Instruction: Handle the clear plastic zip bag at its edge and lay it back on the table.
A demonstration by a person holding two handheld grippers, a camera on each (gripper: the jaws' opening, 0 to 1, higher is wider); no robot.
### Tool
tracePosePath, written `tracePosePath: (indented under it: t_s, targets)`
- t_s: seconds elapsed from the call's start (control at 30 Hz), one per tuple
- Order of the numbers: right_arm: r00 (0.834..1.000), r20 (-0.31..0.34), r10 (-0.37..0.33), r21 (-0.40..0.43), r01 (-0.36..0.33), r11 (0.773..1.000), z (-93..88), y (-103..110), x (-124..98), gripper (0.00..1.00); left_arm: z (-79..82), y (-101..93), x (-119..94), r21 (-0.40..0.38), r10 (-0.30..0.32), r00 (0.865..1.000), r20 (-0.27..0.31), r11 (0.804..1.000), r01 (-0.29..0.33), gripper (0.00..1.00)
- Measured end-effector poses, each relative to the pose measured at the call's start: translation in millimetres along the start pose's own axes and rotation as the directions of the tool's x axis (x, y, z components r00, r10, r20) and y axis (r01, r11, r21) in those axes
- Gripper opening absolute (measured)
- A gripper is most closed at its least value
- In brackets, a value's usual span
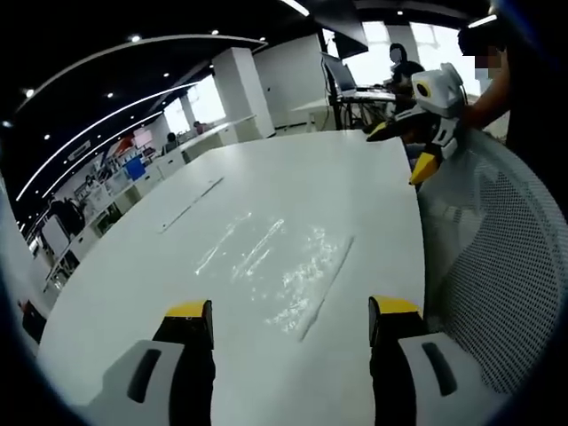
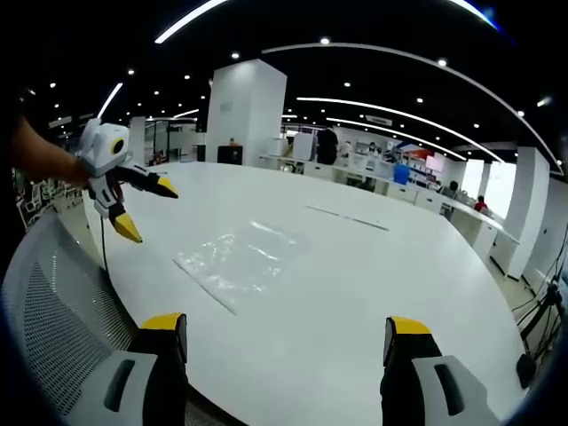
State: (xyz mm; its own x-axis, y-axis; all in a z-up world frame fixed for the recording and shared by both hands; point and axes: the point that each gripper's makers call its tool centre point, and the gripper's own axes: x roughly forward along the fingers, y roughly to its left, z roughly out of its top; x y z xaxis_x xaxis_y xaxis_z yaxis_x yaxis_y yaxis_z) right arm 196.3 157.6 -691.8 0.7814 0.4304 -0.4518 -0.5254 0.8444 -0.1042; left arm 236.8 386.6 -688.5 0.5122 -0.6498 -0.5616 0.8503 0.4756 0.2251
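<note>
Bag (image 1: 275,266) lies flat and crinkled on the white desk (image 1: 293,169), ahead of both grippers and touched by neither; in the right gripper view it sits just past the near desk edge (image 2: 232,264). The left gripper (image 1: 291,321) has its yellow-tipped fingers (image 1: 190,310) spread wide over the bag's near end, holding nothing. The right gripper (image 2: 286,337) is likewise wide and holds nothing.

To do the step well, I judge one gripper should come in low at the long sealed edge that runs along the bag's side, slide one finger under the film and pinch only the rim, since the thin plastic will likely slip or bunch if taken mid-sheet. Lift gently, then lower it flat so it does not fold.

The desk is large, glossy and rounded. A mesh chair (image 1: 497,266) stands at its edge. Around it is an open office with strip lights, a square pillar (image 2: 247,111) and distant workstations.
</note>
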Motion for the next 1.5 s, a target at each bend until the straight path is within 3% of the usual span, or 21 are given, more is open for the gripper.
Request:
tracePosePath:
  t_s: [0.63, 1.5]
  targets:
    - [1.000, 0.002, -0.003, 0.003, 0.003, 1.000, 0.5, -0.8, 0.0, 0.92, 0.8, 4.5, 16.8, 0.073, -0.063, 0.997, -0.036, 0.995, 0.066, 0.69]
    - [1.000, 0.003, 0.003, 0.001, -0.003, 1.000, 0.2, 0.4, -0.4, 0.90, -11.9, 9.9, 33.6, 0.125, -0.110, 0.989, -0.094, 0.985, 0.121, 0.65]
